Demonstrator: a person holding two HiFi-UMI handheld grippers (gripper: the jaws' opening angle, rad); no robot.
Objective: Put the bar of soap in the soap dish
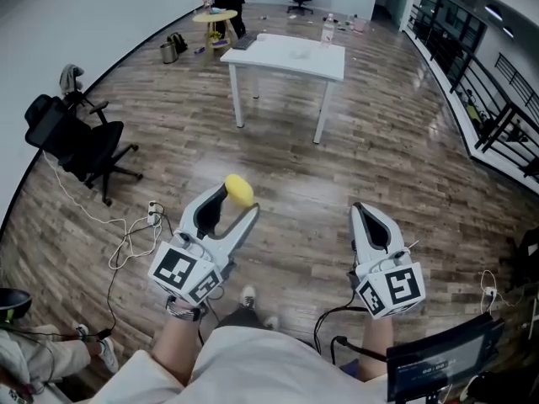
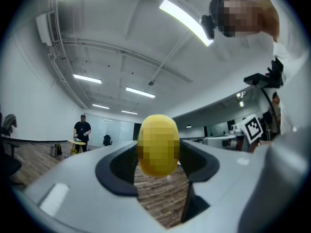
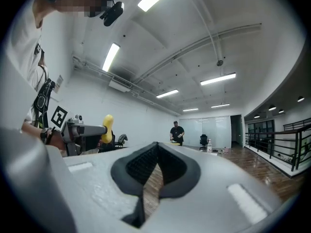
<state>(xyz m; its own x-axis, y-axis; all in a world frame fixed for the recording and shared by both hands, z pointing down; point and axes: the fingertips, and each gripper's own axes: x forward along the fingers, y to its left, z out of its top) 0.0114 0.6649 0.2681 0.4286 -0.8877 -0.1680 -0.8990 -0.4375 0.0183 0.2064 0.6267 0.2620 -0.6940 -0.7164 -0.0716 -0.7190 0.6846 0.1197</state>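
One yellow soap bar (image 1: 239, 189) — clamped in left gripper (image 1: 238, 202); right gripper (image 1: 362, 215) closed, empty.

From the head we look steeply down at brown wood-plank floor (image 1: 278, 175); the left gripper (image 1: 242, 202) and right gripper (image 1: 360, 210) cameras look outward along their jaws, sharing a distant black-clothed person (image 3: 177, 131).

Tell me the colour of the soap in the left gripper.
Yellow; the soap shows best in the head view.
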